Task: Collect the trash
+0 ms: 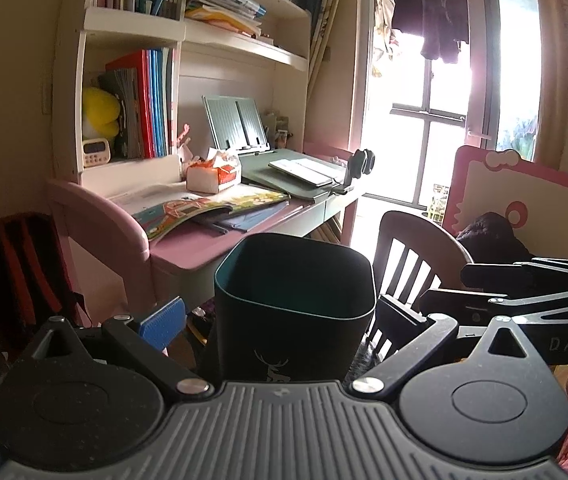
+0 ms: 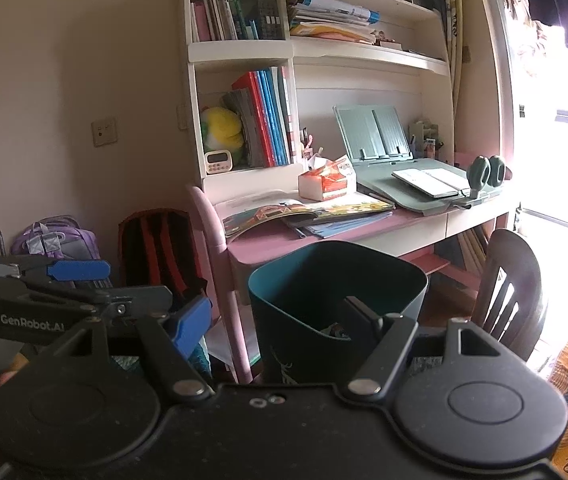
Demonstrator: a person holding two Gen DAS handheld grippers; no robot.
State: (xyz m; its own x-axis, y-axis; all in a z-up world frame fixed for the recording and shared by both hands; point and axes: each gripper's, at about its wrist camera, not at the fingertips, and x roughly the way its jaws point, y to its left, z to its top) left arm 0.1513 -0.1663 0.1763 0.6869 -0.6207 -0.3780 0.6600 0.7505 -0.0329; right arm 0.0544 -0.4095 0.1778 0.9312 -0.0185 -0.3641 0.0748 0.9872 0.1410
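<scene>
Bin: dark teal trash bin (image 2: pixel 337 304), square-mouthed, directly ahead of both grippers, in front of the pink desk (image 2: pixel 268 246).
Bin contents: a little coloured litter shows low inside in the right wrist view; the floor of the bin is hidden.
Handling estimate: likely light, stiff thin-walled plastic with a smooth surface; probably slips under a loose pinch. Take hold at the rim wall.
Right gripper (image 2: pixel 280 326): spread wide; one finger sits inside the bin, the blue-padded one well outside its left wall. Wall contact cannot be confirmed.
Left gripper (image 1: pixel 284 320): spread wide either side of the bin; not clamping it.
Surroundings: wooden chair (image 2: pixel 511 292) right of the bin; backpack (image 2: pixel 156 248) left of the desk.
Obscured: bin base, cut off by both gripper bodies; window area overexposed.
</scene>
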